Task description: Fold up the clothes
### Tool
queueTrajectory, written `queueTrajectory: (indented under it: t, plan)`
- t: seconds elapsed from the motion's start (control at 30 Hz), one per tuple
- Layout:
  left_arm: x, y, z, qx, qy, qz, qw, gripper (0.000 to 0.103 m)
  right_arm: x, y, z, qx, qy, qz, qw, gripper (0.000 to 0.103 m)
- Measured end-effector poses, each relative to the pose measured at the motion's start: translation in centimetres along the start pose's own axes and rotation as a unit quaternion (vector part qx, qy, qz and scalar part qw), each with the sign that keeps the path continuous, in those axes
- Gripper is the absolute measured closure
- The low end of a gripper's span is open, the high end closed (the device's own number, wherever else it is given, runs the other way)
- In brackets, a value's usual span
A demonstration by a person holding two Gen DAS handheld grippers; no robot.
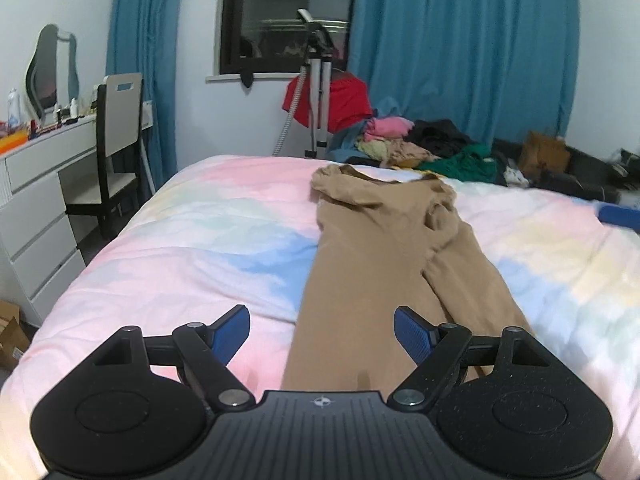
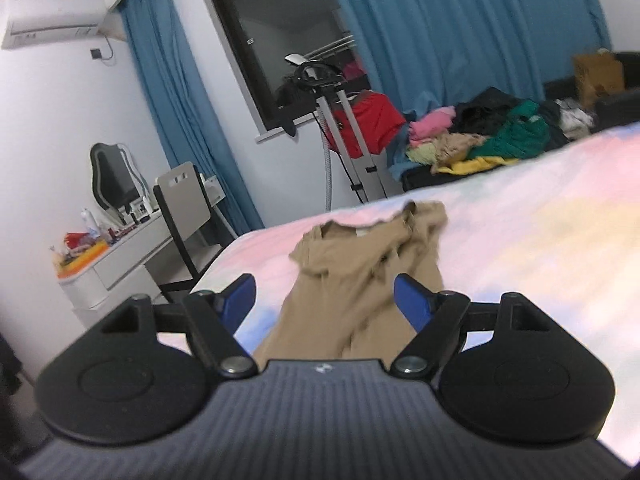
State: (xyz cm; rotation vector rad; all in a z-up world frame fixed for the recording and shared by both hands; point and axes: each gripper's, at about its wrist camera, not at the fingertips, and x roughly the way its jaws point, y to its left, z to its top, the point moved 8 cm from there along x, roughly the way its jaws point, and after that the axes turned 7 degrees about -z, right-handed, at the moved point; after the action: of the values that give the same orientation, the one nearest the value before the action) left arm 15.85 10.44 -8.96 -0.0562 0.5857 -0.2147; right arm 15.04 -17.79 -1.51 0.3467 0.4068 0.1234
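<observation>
A tan pair of trousers [image 1: 372, 256] lies lengthwise on the pastel bedspread [image 1: 192, 248], waistband at the far end, legs running toward me. My left gripper [image 1: 322, 330] is open and empty, above the near end of the legs. In the right wrist view the same trousers [image 2: 360, 276] lie on the bedspread [image 2: 540, 232]. My right gripper [image 2: 325, 300] is open and empty, hovering over the legs. A blue finger tip of the right gripper [image 1: 618, 216] shows at the right edge of the left wrist view.
A pile of mixed clothes [image 1: 420, 144] lies beyond the far end of the bed. A tripod [image 1: 318, 92] with a red garment [image 1: 348, 100] stands by the window. A white dresser [image 1: 36, 200] and a chair [image 1: 116, 144] stand left of the bed.
</observation>
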Motion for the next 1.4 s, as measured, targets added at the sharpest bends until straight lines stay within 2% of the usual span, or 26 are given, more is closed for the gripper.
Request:
queueTrajectory:
  t: [0.2, 0.33, 0.53, 0.73, 0.8, 0.83, 0.87, 0.9, 1.1, 1.33, 1.4]
  plan:
    - [-1.0, -1.6, -2.0, 0.009, 0.039, -0.015, 0.9991, 0.022, -5.4, -1.3, -4.9, -0.002, 0.011, -0.005, 1.0, 0.024]
    - [-1.6, -2.7, -3.3, 0.015, 0.066, -0.024, 0.9974, 0.027, -5.6, -2.6, -6.3, 0.006, 0.025, -0.023, 0.999, 0.024]
    - [-1.4, -3.1, -6.4, 0.035, 0.147, -0.018, 0.9883, 0.038, -5.0, -3.9, -6.6, 0.024, 0.032, -0.03, 0.999, 0.024]
    - [-1.2, -3.3, -9.5, 0.055, 0.231, -0.01, 0.9714, 0.055, -4.2, -5.4, -7.3, 0.058, 0.054, -0.026, 0.997, 0.024]
    - [-1.2, -3.3, -10.6, 0.062, 0.258, -0.007, 0.9641, 0.067, -3.9, -6.0, -7.5, 0.071, 0.061, -0.027, 0.995, 0.024]
    - [-1.3, -3.4, -11.1, 0.065, 0.272, -0.005, 0.9602, 0.08, -3.8, -6.2, -7.7, 0.078, 0.065, -0.028, 0.994, 0.024]
    - [-1.5, -3.5, -11.1, 0.07, 0.273, -0.006, 0.9594, 0.096, -3.6, -6.5, -7.8, 0.085, 0.07, -0.028, 0.994, 0.024]
    - [-1.8, -3.8, -10.8, 0.075, 0.267, -0.009, 0.9607, 0.1, -3.5, -6.7, -8.0, 0.093, 0.075, -0.026, 0.993, 0.024]
    - [-3.9, -5.5, -9.1, 0.103, 0.228, -0.027, 0.9679, 0.102, -3.1, -7.2, -8.8, 0.128, 0.1, -0.014, 0.987, 0.024]
    - [-5.8, -8.4, -6.1, 0.037, 0.198, -0.096, 0.9748, 0.102, -2.6, -7.3, -9.5, 0.127, 0.119, -0.021, 0.984, 0.024]
    - [-5.3, -9.4, -6.1, 0.042, 0.194, -0.107, 0.9741, 0.102, -2.4, -7.4, -9.9, 0.129, 0.129, -0.022, 0.983, 0.024]
